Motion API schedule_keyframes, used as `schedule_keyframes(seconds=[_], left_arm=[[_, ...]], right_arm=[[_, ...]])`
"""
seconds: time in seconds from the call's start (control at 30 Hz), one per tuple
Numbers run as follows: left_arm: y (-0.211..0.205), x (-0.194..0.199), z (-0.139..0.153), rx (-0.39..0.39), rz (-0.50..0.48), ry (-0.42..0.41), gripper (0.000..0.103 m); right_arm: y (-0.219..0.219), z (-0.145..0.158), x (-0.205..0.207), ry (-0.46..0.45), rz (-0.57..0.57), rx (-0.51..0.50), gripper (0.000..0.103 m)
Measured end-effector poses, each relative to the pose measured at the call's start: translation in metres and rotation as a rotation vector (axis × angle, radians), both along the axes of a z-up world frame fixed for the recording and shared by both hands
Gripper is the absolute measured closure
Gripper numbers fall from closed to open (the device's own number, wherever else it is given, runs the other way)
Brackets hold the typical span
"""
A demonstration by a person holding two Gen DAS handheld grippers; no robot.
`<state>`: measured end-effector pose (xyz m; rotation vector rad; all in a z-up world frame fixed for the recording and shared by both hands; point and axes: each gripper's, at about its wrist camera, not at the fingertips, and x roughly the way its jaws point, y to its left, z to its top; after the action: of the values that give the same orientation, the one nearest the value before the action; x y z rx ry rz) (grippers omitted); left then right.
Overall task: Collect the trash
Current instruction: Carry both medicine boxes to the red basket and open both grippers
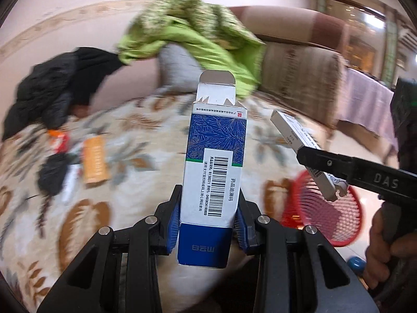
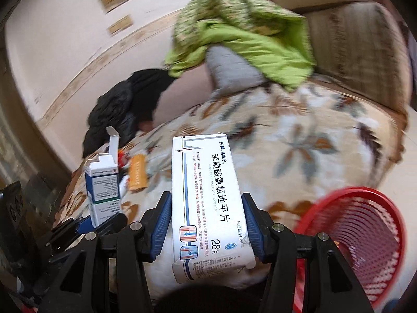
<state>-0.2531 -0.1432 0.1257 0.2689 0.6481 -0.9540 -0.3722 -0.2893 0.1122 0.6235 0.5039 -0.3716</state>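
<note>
Your left tool [image 1: 208, 224] is clamped on a blue and white box [image 1: 215, 161], its torn flap up at twelve o'clock. Your right tool [image 2: 207, 225] is clamped on a white tablet box [image 2: 208, 203]. Both tilt downward over the floral sofa [image 2: 299, 135]. You look mid-carry; next, swing toward the red basket [image 2: 365, 237] at four o'clock and release. An orange packet [image 1: 95, 163] remains farther off at nine o'clock.

I am seeing a floral-patterned cream sofa cover [image 1: 146, 135] carrying an orange flat packet [image 1: 95, 163], with a black crumpled jacket [image 1: 52, 91] lying beyond it.
</note>
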Motion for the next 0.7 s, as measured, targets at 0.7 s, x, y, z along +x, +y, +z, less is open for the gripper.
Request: schedule_keyframes(seconds=[0.7], left_arm=[[-0.141, -0.069, -0.036, 0.12, -0.381, 0.312, 0.049]], right_arm=[[-0.085, -0.053, -0.117, 0.108, -0.366, 0.16, 0.03]])
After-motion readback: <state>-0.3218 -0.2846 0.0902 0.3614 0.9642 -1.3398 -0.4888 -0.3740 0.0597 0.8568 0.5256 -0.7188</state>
